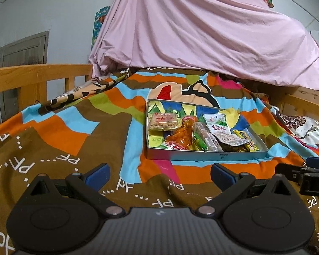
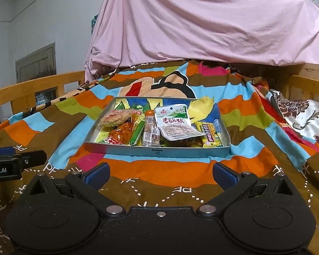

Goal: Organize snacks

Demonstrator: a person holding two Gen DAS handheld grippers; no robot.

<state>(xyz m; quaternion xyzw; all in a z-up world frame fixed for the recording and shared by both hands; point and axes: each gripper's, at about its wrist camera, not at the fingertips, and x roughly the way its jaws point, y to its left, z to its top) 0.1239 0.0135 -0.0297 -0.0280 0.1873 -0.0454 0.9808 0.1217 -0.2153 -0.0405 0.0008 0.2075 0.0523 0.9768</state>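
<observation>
A shallow metal tray (image 1: 202, 155) (image 2: 159, 152) lies on the patterned bedspread and holds several snack packets. Among them are a clear pack of brown biscuits (image 1: 162, 122) (image 2: 116, 118), an orange-red pouch (image 1: 180, 137) (image 2: 120, 136), a green stick (image 1: 200, 143) (image 2: 137, 132), a white-green pouch (image 1: 218, 125) (image 2: 174, 123) and a yellow bar (image 1: 247, 141) (image 2: 208, 135). My left gripper (image 1: 159, 175) hovers open over the bedspread, near and left of the tray. Centred before the tray's near wall, my right gripper (image 2: 160, 174) is open too. Both hold nothing.
The colourful bedspread (image 1: 63, 131) covers a bed with a wooden rail (image 1: 36, 74) on the left and wood (image 2: 308, 80) on the right. A pink sheet (image 1: 202, 31) drapes over a mound behind the tray. A floral pillow (image 2: 304, 114) lies at right.
</observation>
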